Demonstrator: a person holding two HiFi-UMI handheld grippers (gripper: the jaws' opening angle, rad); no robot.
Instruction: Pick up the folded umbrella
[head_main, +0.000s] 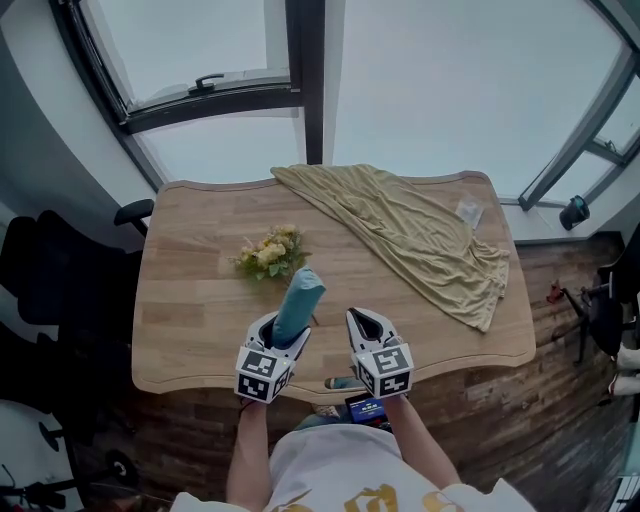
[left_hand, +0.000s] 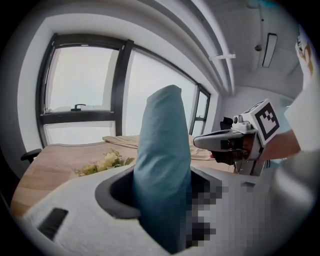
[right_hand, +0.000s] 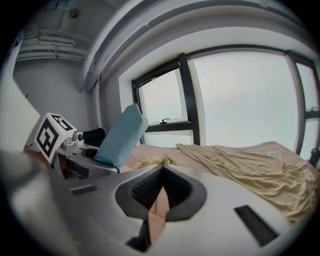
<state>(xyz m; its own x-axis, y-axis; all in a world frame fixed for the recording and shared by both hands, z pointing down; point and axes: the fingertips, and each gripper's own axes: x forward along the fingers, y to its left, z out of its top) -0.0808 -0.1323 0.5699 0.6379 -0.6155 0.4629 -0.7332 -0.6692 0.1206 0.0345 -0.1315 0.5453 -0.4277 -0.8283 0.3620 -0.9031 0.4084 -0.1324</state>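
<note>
My left gripper (head_main: 283, 332) is clamped on the folded umbrella (head_main: 298, 296) — its jaws stand wide around the teal sleeve, and the left gripper view shows the fabric filling the gap between them. The umbrella's long axis runs from the jaws up and away from me, its far end tilted toward the small bunch of flowers (head_main: 270, 252). In the right gripper view it appears to hang clear of the wooden table (head_main: 190, 300). My right gripper (head_main: 368, 322) sits just beside it on the right, jaws together on nothing. The left hand has it, and any further lift, I judge, should follow that axis.

I cannot see the near end of the umbrella — it is buried in the jaws, and one pad is obscured. The tan cloth (head_main: 420, 235) lies well apart on the table.
</note>
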